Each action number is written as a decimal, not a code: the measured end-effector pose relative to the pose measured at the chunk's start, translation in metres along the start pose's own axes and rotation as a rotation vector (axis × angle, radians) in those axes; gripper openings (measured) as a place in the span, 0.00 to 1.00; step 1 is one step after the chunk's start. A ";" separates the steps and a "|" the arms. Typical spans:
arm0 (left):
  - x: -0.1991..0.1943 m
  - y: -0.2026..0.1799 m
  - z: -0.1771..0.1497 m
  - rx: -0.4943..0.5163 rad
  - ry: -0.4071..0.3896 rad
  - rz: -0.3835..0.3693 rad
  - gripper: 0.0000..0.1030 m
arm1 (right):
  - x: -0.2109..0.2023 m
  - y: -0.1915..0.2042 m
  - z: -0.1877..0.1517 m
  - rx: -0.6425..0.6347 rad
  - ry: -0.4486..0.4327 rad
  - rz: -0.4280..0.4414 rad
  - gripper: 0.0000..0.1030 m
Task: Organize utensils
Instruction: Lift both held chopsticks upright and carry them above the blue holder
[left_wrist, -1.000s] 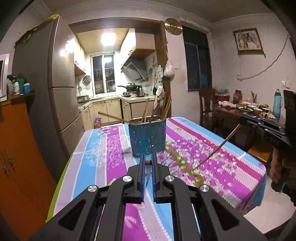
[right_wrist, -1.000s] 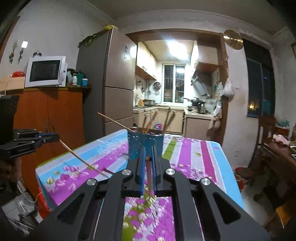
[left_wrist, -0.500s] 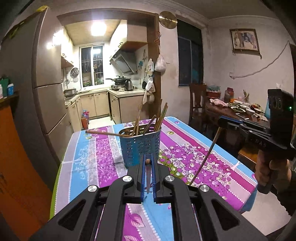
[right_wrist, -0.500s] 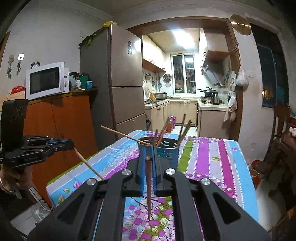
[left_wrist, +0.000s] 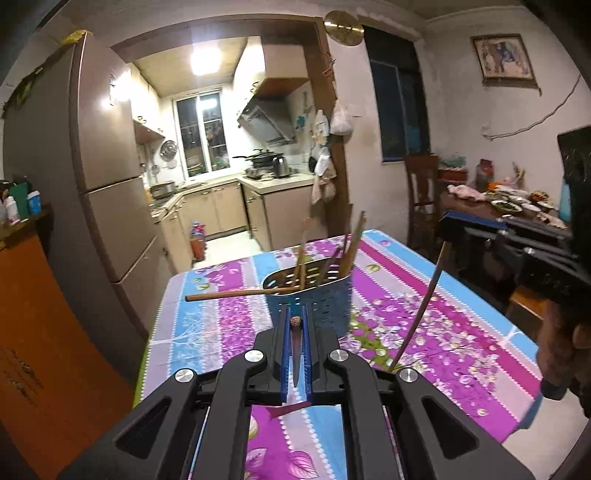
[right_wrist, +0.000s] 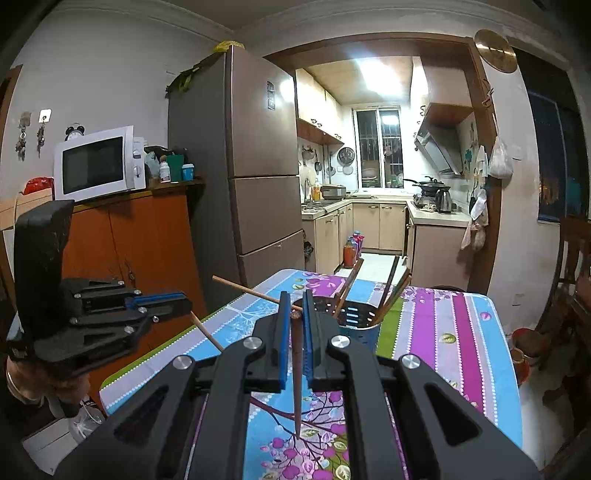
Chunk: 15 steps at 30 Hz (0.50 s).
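While raised over the table (left_wrist: 229, 325), both tongs (left_wrist: 295, 319) (right_wrist: 295, 314) clamp chopsticks (right_wrist: 296, 369).

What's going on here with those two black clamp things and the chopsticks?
A person is sorting utensils at a table with a flowered cloth, holding a hand-held gripper in each hand. The left gripper is shut on one chopstick, and the right gripper is shut on another chopstick. Both hang above the table just short of the blue perforated holder, which already has several chopsticks standing in it and one lying across its rim. Neither held chopstick is in the holder yet.
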<state>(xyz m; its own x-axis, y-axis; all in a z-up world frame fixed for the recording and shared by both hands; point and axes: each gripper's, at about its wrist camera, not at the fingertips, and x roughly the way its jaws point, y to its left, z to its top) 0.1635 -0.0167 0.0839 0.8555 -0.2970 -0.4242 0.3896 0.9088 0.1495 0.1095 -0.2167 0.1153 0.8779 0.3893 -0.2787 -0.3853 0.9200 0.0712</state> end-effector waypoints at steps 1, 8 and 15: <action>0.001 0.000 0.000 0.007 0.000 0.016 0.07 | 0.001 0.000 0.001 0.001 0.003 0.001 0.05; 0.003 -0.002 -0.004 0.050 -0.004 0.095 0.07 | 0.011 0.002 0.004 -0.010 0.020 -0.001 0.05; 0.002 -0.006 -0.002 0.083 -0.027 0.147 0.07 | 0.014 0.003 0.011 -0.022 0.014 -0.010 0.05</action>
<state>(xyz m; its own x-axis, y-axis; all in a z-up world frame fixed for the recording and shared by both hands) 0.1623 -0.0223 0.0804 0.9135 -0.1717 -0.3688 0.2859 0.9159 0.2819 0.1240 -0.2079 0.1224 0.8778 0.3790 -0.2929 -0.3827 0.9227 0.0470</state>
